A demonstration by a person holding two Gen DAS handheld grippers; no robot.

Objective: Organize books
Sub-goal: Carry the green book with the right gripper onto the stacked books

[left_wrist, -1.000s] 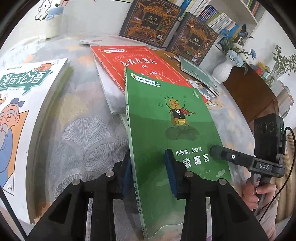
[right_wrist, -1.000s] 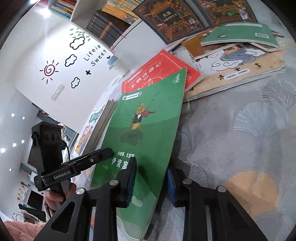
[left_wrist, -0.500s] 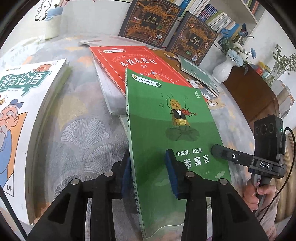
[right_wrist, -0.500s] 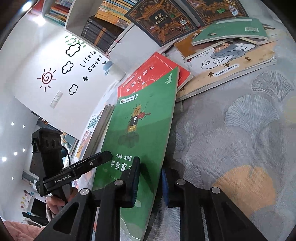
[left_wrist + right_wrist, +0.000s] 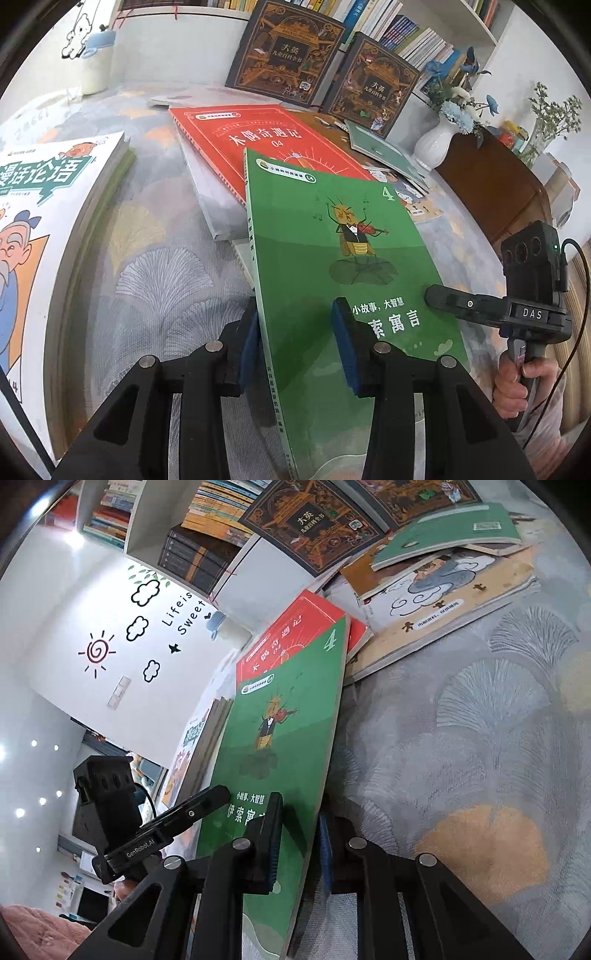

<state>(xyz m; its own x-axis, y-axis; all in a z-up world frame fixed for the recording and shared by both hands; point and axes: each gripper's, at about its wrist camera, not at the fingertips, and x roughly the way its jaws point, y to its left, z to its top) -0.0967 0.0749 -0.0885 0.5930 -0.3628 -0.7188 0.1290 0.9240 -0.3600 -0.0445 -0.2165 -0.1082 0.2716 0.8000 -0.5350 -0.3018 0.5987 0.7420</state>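
Observation:
A thin green book [image 5: 332, 229] with a violin-playing cricket on its cover is tilted up off the patterned tablecloth [image 5: 147, 258]; its far end rests over a red book [image 5: 258, 136]. My left gripper [image 5: 297, 343] straddles its spine edge with the jaws opening. One pad stands beside the spine and the other hovers over the cover, so neither presses. In the right wrist view my right gripper [image 5: 299, 842] is shut on the opposite long edge of the green book [image 5: 280, 746], one pad on each face.
A tall stack topped by a white cartoon book [image 5: 55, 206] lies at the left. Two dark ornate books [image 5: 291, 51] lean against the shelf behind. Several loose books [image 5: 443, 590] are scattered at the back right. A white vase [image 5: 436, 144] stands by a wooden cabinet [image 5: 491, 184].
The right gripper's jaws closed onto the green book's edge. The left gripper's pads spread slightly apart. Neither hand shifted noticeably.

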